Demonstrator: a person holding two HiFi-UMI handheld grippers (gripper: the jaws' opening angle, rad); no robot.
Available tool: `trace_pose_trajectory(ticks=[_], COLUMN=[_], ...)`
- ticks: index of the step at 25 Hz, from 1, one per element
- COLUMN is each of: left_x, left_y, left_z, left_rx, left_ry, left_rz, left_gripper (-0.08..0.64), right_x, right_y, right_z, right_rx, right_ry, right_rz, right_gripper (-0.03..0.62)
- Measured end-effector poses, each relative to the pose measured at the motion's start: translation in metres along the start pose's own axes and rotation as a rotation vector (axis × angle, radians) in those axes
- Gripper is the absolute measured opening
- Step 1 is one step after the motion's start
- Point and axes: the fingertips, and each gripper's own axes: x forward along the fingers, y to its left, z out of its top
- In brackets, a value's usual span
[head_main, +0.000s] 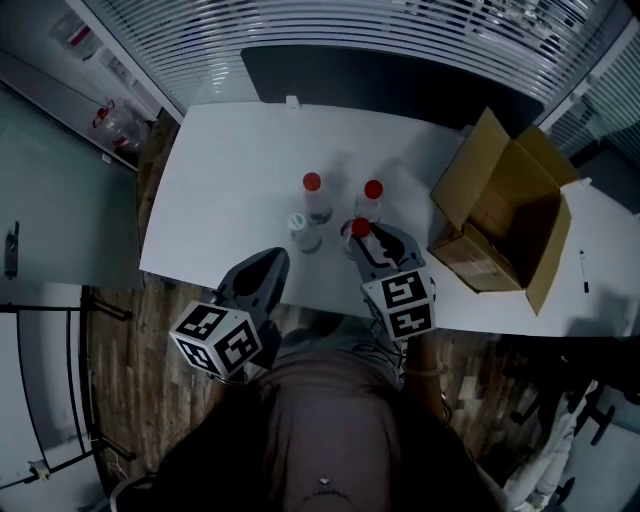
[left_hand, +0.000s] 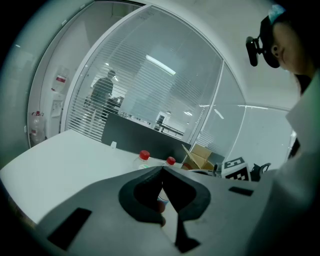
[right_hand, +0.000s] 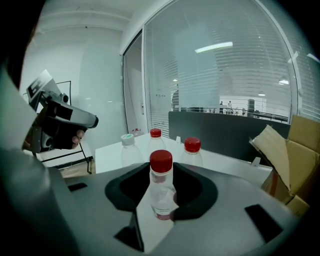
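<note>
Nearest the lens, the left hand-held gripper is held clenched and empty at the counter's front edge. Beside it, the right hand-held gripper is closed on a clear red-capped bottle, which stands upright near that edge. Two other red-capped bottles and a white-capped bottle stand just behind. They could be knocked over by a careless swing, and a weak squeeze could let the grasped bottle slip. Its body is hidden in the head view, and whether it holds liquid cannot be made out.
</note>
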Motion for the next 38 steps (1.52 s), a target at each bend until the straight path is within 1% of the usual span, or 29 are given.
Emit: trace_pose_trajectory(ticks=[8, 13, 21, 23, 25, 26, 29, 33, 38], left_x=[-0.014, -0.027, -0.055, -0.063, -0.070, -0.075, -0.087, -0.101, -0.107], left_y=[0.003, 0.006, 0.009, 0.010, 0.010, 0.009, 0.008, 0.005, -0.001], left_z=[-0.001, -0.004, -0.011, -0.014, -0.017, -0.019, -0.026, -0.039, -0.052], left_rx=[-0.005, -0.009, -0.006, -0.004, -0.002, -0.001, 0.004, 0.002, -0.007], left_ry=[-0.013, -0.016, -0.018, -0.017, -0.014, -0.012, -0.003, 0.004, 0.015], left_rz=[-0.022, -0.048, -0.089, -0.099, -0.110, -0.115, -0.131, -0.147, -0.167], left_gripper=[0.008, 0.008, 0.008, 0.009, 0.008, 0.009, 0.008, 0.009, 0.008], right_x=[-0.006, -0.018, -0.048, -0.058, -0.069, -0.075, -0.092, -0.116, -0.136], right_y=[0.003, 0.011, 0.026, 0.030, 0.034, 0.038, 0.052, 0.069, 0.080], right_z=[-0.012, -0.006, -0.004, -0.002, 0.001, 0.004, 0.011, 0.020, 0.020], right_rx=[0.002, 0.019, 0.073, 0.072, 0.075, 0.080, 0.101, 0.113, 0.123], right_ry=[0.027, 0.011, -0.023, -0.043, -0.074, -0.092, -0.146, -0.207, -0.238], right_rz=[-0.048, -0.087, -0.188, -0.241, -0.291, -0.307, -0.324, -0.342, -0.357], right_gripper=[0.153, 0.153, 0.152, 0.143, 0.097, 0.085, 0.063, 0.054, 0.051])
